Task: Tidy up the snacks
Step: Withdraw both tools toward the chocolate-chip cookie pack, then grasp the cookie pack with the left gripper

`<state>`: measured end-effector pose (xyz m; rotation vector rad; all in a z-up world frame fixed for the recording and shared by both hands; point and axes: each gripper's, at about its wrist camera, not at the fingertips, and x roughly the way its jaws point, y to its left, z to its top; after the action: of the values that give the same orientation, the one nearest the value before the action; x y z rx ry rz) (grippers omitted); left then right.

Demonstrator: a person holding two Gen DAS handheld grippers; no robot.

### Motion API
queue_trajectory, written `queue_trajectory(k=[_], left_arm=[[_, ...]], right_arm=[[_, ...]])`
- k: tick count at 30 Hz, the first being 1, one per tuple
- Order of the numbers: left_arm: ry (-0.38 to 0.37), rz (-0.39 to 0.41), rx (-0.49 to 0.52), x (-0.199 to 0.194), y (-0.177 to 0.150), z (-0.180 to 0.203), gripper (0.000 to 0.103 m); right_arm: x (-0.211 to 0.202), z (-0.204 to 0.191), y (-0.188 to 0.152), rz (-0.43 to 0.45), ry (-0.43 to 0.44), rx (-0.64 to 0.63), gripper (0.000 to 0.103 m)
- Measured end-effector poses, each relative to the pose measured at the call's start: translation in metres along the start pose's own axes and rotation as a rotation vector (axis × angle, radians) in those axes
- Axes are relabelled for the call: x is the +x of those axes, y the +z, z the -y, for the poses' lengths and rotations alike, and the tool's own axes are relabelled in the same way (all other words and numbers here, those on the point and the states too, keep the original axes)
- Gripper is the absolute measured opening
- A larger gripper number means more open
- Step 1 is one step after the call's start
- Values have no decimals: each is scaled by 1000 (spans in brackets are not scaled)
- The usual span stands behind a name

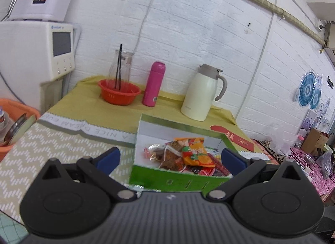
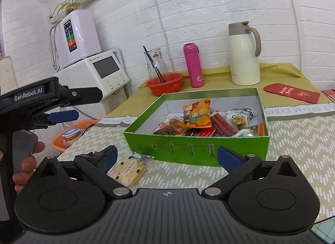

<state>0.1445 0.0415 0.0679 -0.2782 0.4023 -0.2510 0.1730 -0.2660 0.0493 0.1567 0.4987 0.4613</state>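
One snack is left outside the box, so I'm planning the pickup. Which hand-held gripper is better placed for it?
Right. The right hand-held gripper is open with the biscuit packet just ahead by its left finger; the left hand-held gripper faces the green box.

A green box (image 2: 196, 149), open-topped with white inner walls, sits flat on the tabletop. Inside lies a heap of wrapped snacks: an orange packet (image 2: 196, 115) on top, red sausage sticks (image 2: 223, 126) beside it, and small white packets (image 2: 240, 118) toward its right wall. One cracker packet (image 2: 128, 170) lies flat outside, just beside the box's front left corner.
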Motion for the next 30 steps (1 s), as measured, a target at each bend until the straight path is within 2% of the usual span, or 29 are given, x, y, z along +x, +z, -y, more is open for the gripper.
queue_trajectory(k=[5,8,14,17,18,19,20,21,27,28,29,30], left_arm=[[15,-114,-39,14,-29,-29,102],[14,-155,-30,26,-39,-40,102],[-40,-191,-32,43,-35,-54,102],[-51,-222,-20,54,-28,-56,97],[-58,-233,-11,58,-27,-56,92],[-64,-250,-8,63,-26,-58,78],[-63,-267,-7,67,-26,-59,72],[-56,-286,-4,72,-27,-61,69],[-53,-339,57,89,-35,-57,69],[-56,-351,68,92,-37,-55,65],[-60,-363,78,94,-38,-54,59],[-65,-383,87,97,-40,-53,46]], right_arm=[[17,-14,-21,-83,52,-18,103],[32,-21,-32,-126,44,-29,103],[59,-33,-43,-186,55,-4,103],[73,-40,-43,-209,49,-2,103],[77,-43,-43,-211,43,-18,103],[82,-46,-43,-216,38,-32,103],[86,-49,-42,-217,34,-45,103],[90,-51,-42,-215,35,-57,103],[117,-65,-41,-236,25,-130,103],[120,-67,-41,-235,23,-146,102],[122,-70,-41,-234,21,-162,93],[122,-72,-41,-234,33,-176,81]])
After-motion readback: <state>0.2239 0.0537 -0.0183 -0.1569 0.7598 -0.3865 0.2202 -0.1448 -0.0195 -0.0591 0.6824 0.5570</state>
